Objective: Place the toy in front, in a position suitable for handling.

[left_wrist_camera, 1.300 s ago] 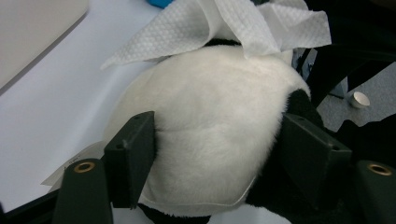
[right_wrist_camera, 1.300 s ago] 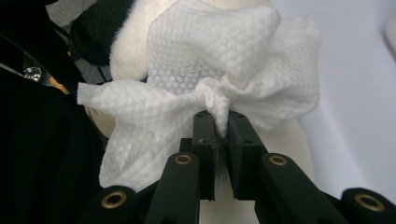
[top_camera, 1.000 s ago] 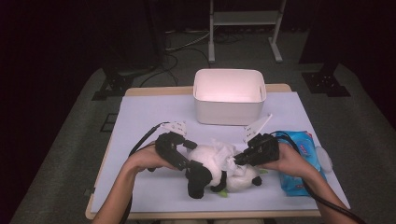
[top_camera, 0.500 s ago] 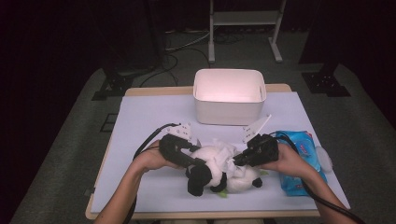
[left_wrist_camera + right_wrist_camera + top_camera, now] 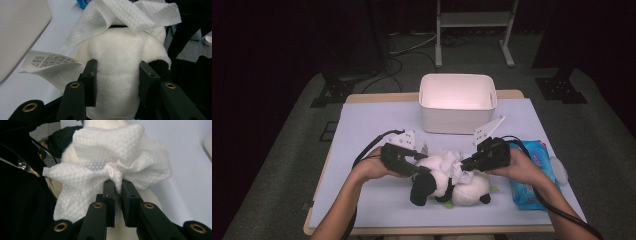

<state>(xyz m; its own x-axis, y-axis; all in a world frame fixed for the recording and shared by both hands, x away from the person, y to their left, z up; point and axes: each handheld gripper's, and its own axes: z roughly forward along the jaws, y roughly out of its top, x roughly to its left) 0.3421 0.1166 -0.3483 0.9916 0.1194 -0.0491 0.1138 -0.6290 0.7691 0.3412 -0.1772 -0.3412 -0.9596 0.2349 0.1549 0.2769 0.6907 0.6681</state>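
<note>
A plush toy (image 5: pixel 472 186) with a white body and a black head (image 5: pixel 422 187) lies on its side at the table's front. My left gripper (image 5: pixel 419 170) comes in from the left. Its jaws have just been closing, and its pads now press into the white body (image 5: pixel 120 45) from both sides (image 5: pixel 119 64). A printed care label (image 5: pixel 52 62) sticks out beside the left jaw. My right gripper (image 5: pixel 464 164) is shut on a bunched white wipe (image 5: pixel 110 152), pinched at its gathered edge (image 5: pixel 117 182). The wipe (image 5: pixel 452 162) lies draped over the toy.
A white bin (image 5: pixel 457 120) stands at the back middle of the lavender mat. A blue pack of wipes (image 5: pixel 532 175) lies under the right hand, near the table's right edge. A small pale object (image 5: pixel 559 170) sits just beyond it.
The left gripper has edged in toward the plush toy and its jaws have closed onto the body. The right gripper has stayed put with the wipe.
</note>
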